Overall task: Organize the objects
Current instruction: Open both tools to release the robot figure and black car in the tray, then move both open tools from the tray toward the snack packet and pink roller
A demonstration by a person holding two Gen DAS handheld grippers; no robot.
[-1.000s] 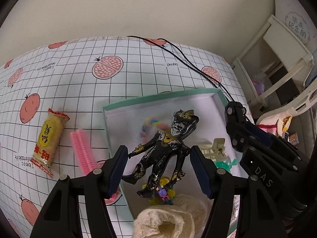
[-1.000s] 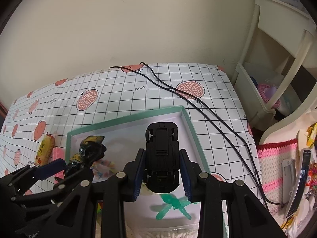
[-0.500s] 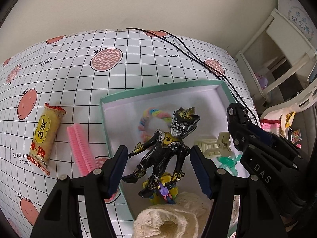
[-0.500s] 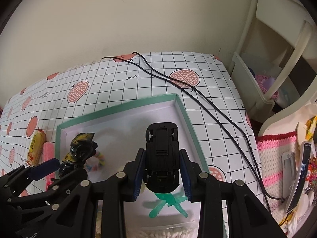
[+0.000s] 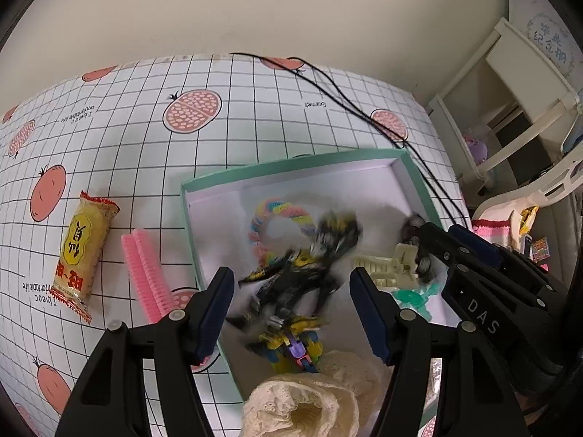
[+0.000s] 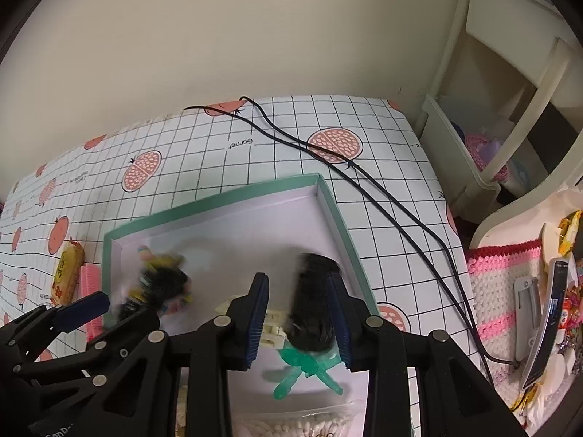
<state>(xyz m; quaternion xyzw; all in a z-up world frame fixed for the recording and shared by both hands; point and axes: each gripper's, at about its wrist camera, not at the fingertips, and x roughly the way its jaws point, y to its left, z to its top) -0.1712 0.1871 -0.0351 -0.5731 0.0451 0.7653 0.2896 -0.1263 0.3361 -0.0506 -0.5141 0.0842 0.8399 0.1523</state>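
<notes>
surface: gridded tablecloth (image 5: 255, 116) printed with pomegranates, against a cream wall; green-rimmed box (image 5: 291, 162) taken as landmark.
near, in box: cream lace cloth (image 5: 302, 408) at the near end, a bed for loose pieces.
left gripper (image 5: 291, 309): spread wide above the box; black and gold figure (image 5: 306, 273) sits blurred between the pads, seemingly let go so it drops inside.
right gripper (image 6: 298, 320): parted, pads not pressing; black toy car (image 6: 313, 306) blurred between them over the box's right side, judged released for the same reason.
mid box: cream hair clip (image 5: 382, 266) and green plastic piece (image 6: 306, 364) lie on the floor under the car; pastel braided ring (image 5: 280, 215) beyond the figure.
left of box: pink comb (image 5: 145, 273) just beside the wall, snack packet (image 5: 82, 251) further out; both judged not yet sorted.
far of box: black cable (image 6: 364, 182) crosses the cloth; white shelf unit (image 6: 510, 109) off the table edge.
</notes>
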